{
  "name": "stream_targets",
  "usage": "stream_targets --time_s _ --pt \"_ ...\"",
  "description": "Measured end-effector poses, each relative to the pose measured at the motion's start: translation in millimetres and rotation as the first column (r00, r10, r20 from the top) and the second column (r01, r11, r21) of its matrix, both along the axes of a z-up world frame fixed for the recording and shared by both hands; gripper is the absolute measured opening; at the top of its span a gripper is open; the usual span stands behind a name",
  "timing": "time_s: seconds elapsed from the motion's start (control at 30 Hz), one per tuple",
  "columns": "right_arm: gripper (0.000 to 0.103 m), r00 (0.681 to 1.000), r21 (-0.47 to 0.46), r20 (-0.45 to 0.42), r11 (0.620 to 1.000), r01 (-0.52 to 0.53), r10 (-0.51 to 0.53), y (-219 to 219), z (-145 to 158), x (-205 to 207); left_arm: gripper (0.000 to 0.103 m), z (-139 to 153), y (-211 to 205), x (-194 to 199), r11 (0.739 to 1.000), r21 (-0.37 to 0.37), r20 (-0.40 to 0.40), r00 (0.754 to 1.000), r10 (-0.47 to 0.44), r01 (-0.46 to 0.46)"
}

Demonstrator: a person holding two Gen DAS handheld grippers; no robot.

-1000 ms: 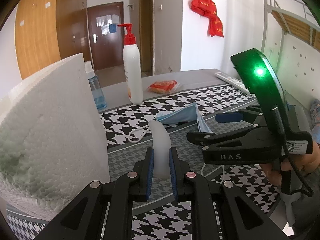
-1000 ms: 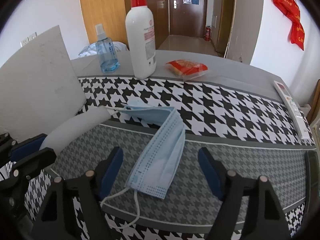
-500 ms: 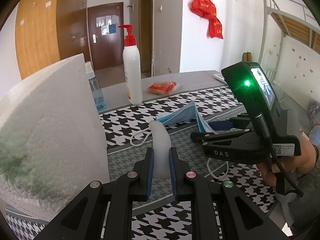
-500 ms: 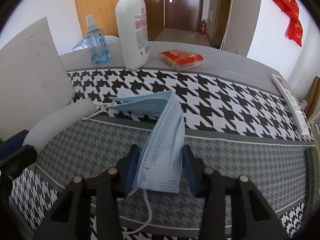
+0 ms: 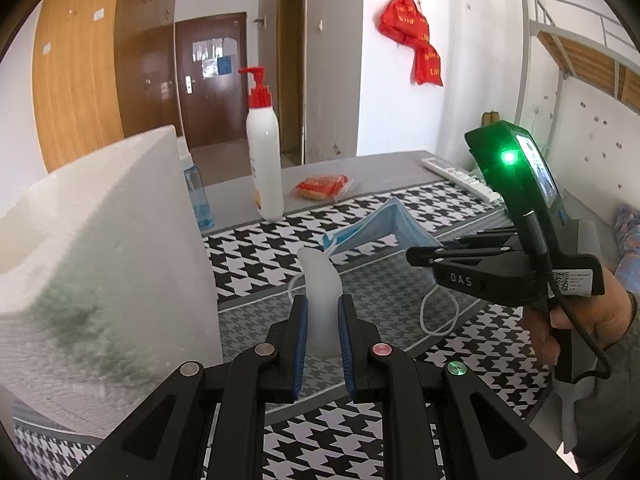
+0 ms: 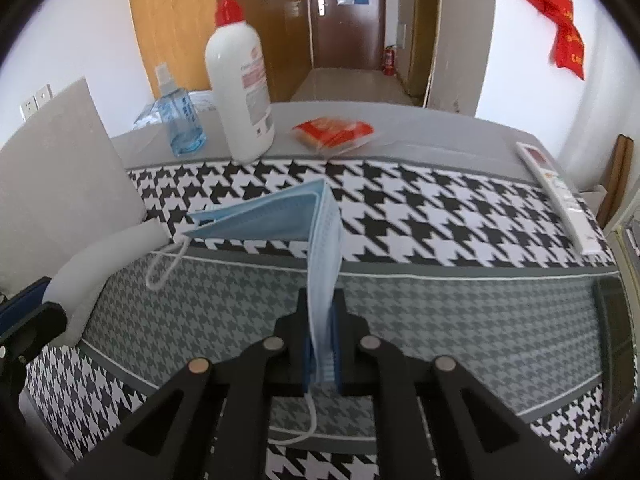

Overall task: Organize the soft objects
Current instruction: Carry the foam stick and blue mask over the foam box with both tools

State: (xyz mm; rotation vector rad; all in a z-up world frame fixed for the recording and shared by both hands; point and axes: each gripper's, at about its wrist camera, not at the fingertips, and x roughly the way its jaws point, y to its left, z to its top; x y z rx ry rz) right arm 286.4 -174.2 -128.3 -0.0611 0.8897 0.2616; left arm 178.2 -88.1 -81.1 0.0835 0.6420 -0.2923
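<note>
Your right gripper (image 6: 321,344) has its two fingers pressed together on the near end of the blue face mask (image 6: 280,220), so the mask is pinched on its edge between the blue pads (image 6: 307,354). From there the mask rises forward, folds at a sharp corner and runs to the left, and it is partly lifted above the houndstooth cloth (image 6: 440,312). One white ear loop (image 6: 162,268) hangs down at the far left end of the mask, and another loop (image 6: 308,428) hangs below your fingers. Your left gripper (image 5: 322,330) is closed on a soft white piece (image 5: 320,296), which stands upright between its pads and curves a little at the top. In the left view, a big white foam block (image 5: 100,260) stands just beside this gripper on its left side. Your right hand (image 5: 580,320) and its gripper are also visible there at the right, with a green light on the device. Farther on the table you have a white pump bottle (image 6: 240,92) with a red top, a small blue spray bottle (image 6: 180,120) next to it, a red packet (image 6: 332,132) and a white remote control (image 6: 556,192) near the right edge. Behind the table there is a brown door (image 6: 344,12) and red bags (image 5: 416,44) on the wall.
</note>
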Motion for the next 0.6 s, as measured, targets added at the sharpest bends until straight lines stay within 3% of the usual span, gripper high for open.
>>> stream_targets --time_s 0.6 --pt "0.011 0.996 0.042 0.093 0.999 0.008 -0.012 -10.9 33.1 -44.9 0.016 15.9 1.7 -22.2 1.000 0.000 0.070 0.997 0.018 -0.018"
